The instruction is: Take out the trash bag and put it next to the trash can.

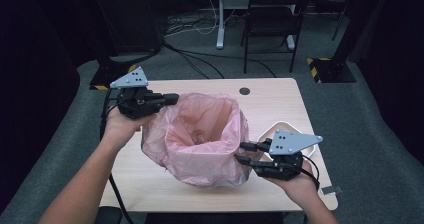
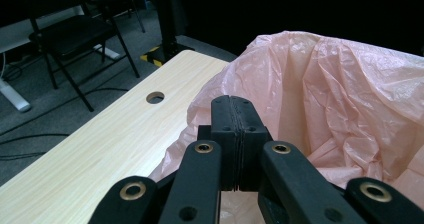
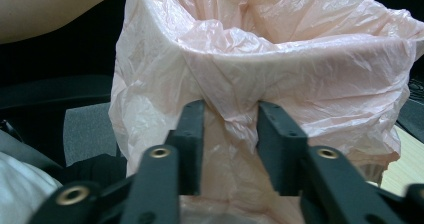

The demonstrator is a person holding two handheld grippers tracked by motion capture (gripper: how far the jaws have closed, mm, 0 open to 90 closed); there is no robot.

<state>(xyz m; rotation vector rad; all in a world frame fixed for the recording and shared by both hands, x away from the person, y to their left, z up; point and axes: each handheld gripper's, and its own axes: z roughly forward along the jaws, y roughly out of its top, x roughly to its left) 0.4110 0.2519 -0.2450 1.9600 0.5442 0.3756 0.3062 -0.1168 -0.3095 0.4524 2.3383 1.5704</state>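
1. While the pink plastic bag [image 1: 200,139] stood open-mouthed on the middle of the wooden table [image 1: 270,104], draped over what seemed to be a bin underneath, the work in hand looked like gathering its rim from both sides.
2. Its near-right rim sagged in a fold, and that fold lay between the jaws of the right gripper [image 1: 246,153]; in the right gripper view the film bunched in the gap [image 3: 230,109]. The jaws stood about half apart, and I could not tell that the pads pressed on the plastic yet.
3. To do this well, that gripper needed to close on a doubled pleat rather than a single thin layer, deep enough that the film would not slip out.
4. At the far-left rim, the left gripper [image 1: 167,99] had its jaws fully together; in the left gripper view [image 2: 235,129] the pads met face to face with the bag just behind them. Whether film was pinched between them could not be told.
5. Any pull should have been gentle and even, since thin film tears easily.
6. A white dish [image 1: 280,130] sat just behind the right gripper, worth avoiding with the hand.
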